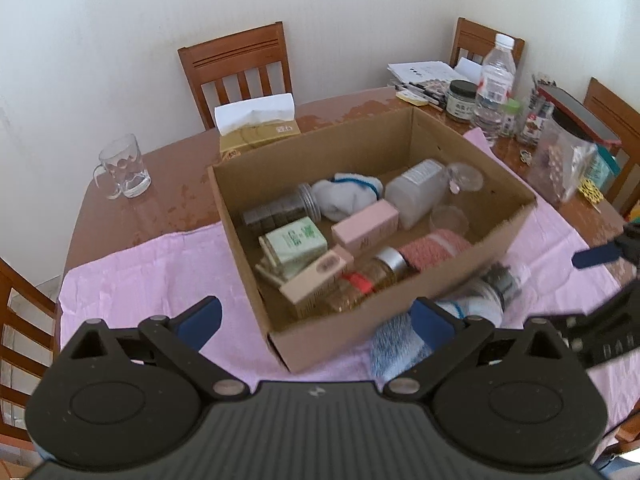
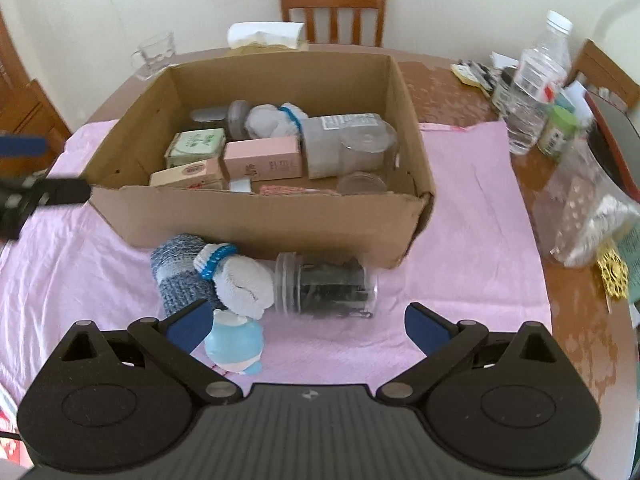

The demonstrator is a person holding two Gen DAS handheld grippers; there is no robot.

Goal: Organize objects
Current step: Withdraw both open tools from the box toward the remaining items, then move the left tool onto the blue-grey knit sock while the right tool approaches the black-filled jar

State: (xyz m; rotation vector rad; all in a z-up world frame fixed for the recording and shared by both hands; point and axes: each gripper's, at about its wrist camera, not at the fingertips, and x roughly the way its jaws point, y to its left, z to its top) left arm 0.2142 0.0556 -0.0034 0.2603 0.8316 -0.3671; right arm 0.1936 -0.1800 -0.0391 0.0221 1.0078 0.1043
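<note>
An open cardboard box (image 1: 508, 236) (image 2: 256, 216) stands on a pink cloth (image 1: 152, 276) (image 2: 472, 200). It holds several items: a pink carton (image 1: 366, 226) (image 2: 262, 158), a green packet (image 1: 294, 242) (image 2: 196, 146), a rolled white sock (image 1: 346, 196), jars and a plastic bottle (image 1: 416, 192). In front of the box lie a grey-blue knitted roll (image 2: 178, 276), a white sock with a blue band (image 2: 238, 280), a clear jar of dark clips (image 2: 328, 284) and a pale blue toy (image 2: 236, 342). My left gripper (image 1: 316, 320) is open at the box's near corner. My right gripper (image 2: 308, 324) is open just before the loose items.
On the bare wooden table (image 1: 160, 172) stand a glass mug (image 1: 124, 168), a tissue box (image 1: 256, 124), a water bottle (image 1: 494, 84) (image 2: 536, 88), small jars, papers and a plastic bag (image 2: 584, 208). Wooden chairs (image 1: 240, 68) ring the table.
</note>
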